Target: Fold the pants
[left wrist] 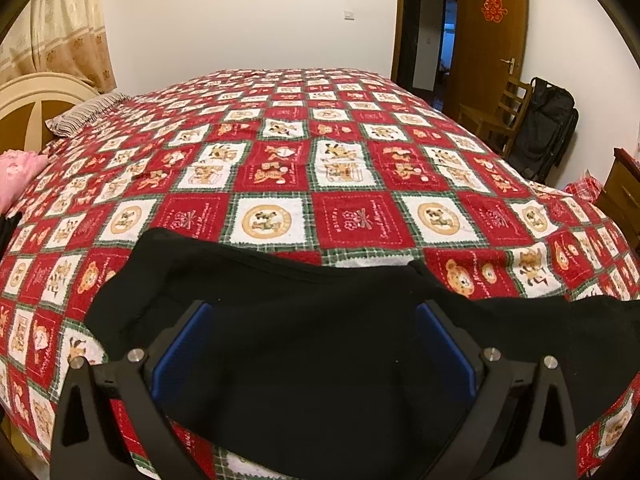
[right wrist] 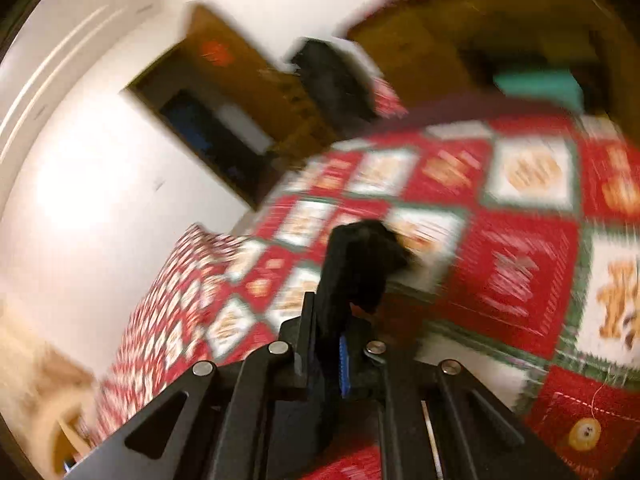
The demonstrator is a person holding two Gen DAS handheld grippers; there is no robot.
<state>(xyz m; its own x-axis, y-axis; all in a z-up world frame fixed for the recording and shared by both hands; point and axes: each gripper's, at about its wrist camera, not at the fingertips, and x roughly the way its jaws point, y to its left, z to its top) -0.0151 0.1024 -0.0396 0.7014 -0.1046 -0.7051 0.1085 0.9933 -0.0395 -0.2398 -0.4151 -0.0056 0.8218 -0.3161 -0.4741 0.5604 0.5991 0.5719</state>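
Observation:
Black pants (left wrist: 312,340) lie on the bed's near edge in the left wrist view, spreading left and right. My left gripper (left wrist: 312,320) is open, its blue-padded fingers (left wrist: 188,344) set wide apart just over the black cloth. In the right wrist view, which is blurred and tilted, my right gripper (right wrist: 348,280) is shut on a bunch of the black pants (right wrist: 364,256) and holds it above the quilt.
A red, white and green patchwork quilt (left wrist: 304,168) covers the bed. A striped pillow (left wrist: 84,114) and a pink cloth (left wrist: 16,172) lie at the left by the headboard. A wooden chair (left wrist: 500,116), a black bag (left wrist: 548,128) and an open door (left wrist: 488,40) stand at the right.

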